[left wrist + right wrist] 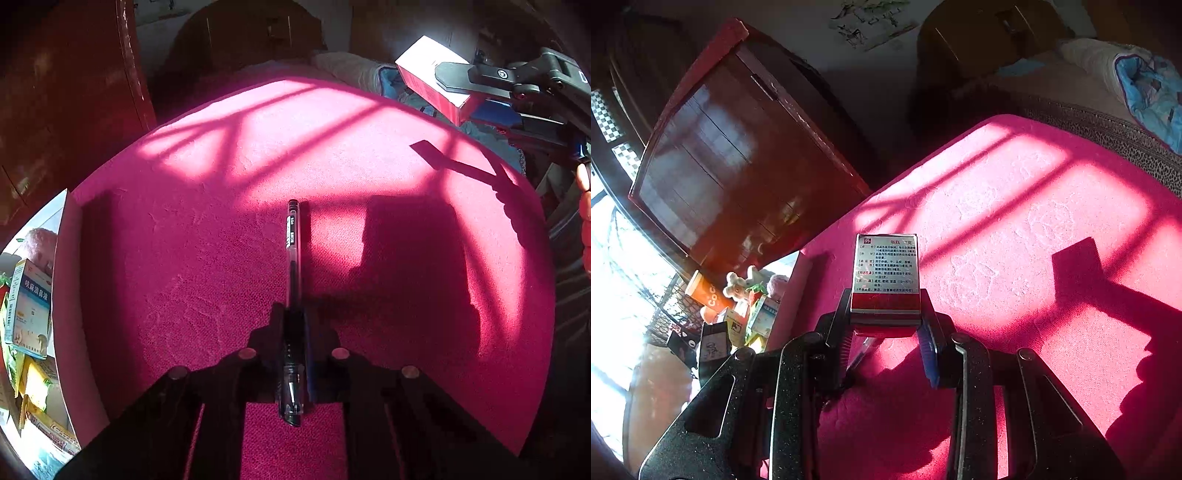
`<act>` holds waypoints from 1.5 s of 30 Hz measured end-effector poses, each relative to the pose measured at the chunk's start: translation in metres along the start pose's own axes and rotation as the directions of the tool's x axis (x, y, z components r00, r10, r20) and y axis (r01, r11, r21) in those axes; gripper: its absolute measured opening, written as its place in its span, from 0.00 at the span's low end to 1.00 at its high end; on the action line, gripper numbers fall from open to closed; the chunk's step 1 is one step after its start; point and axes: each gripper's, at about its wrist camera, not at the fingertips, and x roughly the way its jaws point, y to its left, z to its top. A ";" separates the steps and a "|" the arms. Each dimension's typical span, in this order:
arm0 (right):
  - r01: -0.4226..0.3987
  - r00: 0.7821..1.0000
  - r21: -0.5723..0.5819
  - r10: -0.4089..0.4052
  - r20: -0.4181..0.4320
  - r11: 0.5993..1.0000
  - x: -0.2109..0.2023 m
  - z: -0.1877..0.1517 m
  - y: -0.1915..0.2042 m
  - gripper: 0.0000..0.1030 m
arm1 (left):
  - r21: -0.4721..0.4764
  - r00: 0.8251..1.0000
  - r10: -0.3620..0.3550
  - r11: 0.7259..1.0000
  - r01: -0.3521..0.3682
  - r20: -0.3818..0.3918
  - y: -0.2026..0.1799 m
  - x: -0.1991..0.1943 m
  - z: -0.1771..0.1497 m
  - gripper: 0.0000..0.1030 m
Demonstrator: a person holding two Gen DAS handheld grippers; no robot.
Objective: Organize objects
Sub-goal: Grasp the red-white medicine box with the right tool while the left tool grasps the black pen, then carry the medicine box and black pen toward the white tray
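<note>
My left gripper [293,321] is shut on a black gel pen [293,258] that points forward along the fingers, held over the pink-red cloth [221,184]. My right gripper [886,314] is shut on a small red and white medicine box [886,266] with printed text, held above the same cloth [1034,221]. In the left wrist view the right gripper [458,79] shows at the upper right, holding the box [428,74] in the air above the cloth's far right edge.
A white box [61,258] at the left edge holds several medicine cartons [29,302]; it also shows in the right wrist view [757,314]. A dark red cabinet [738,166] stands beyond it. A bed with blue and white bedding [1145,92] lies behind the cloth.
</note>
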 end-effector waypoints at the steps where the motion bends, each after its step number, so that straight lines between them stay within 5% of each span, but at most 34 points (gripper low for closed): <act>1: 0.010 1.000 -0.015 -0.010 0.008 1.000 -0.002 0.000 0.003 0.30 | -0.013 1.000 0.008 1.000 -0.008 0.013 0.000 -0.003 -0.001 0.07; 5: 0.032 0.999 -0.062 -0.031 0.031 0.998 -0.006 -0.002 0.016 0.30 | -0.061 0.994 0.083 0.995 -0.079 0.066 0.003 -0.022 -0.001 0.07; 9: 0.066 0.997 -0.098 -0.063 0.041 0.993 -0.006 -0.006 0.028 0.30 | -0.110 0.967 0.212 0.974 -0.198 0.138 0.006 -0.046 0.000 0.07; 13: 0.075 0.997 -0.130 -0.072 0.032 0.989 -0.003 -0.011 0.038 0.30 | -0.134 0.950 0.263 0.961 -0.243 0.169 0.010 -0.060 0.000 0.07; 45: 0.080 0.997 -0.245 -0.077 0.021 0.966 -0.003 -0.029 0.085 0.30 | -0.184 0.917 0.248 0.963 -0.198 0.312 0.008 -0.117 -0.011 0.07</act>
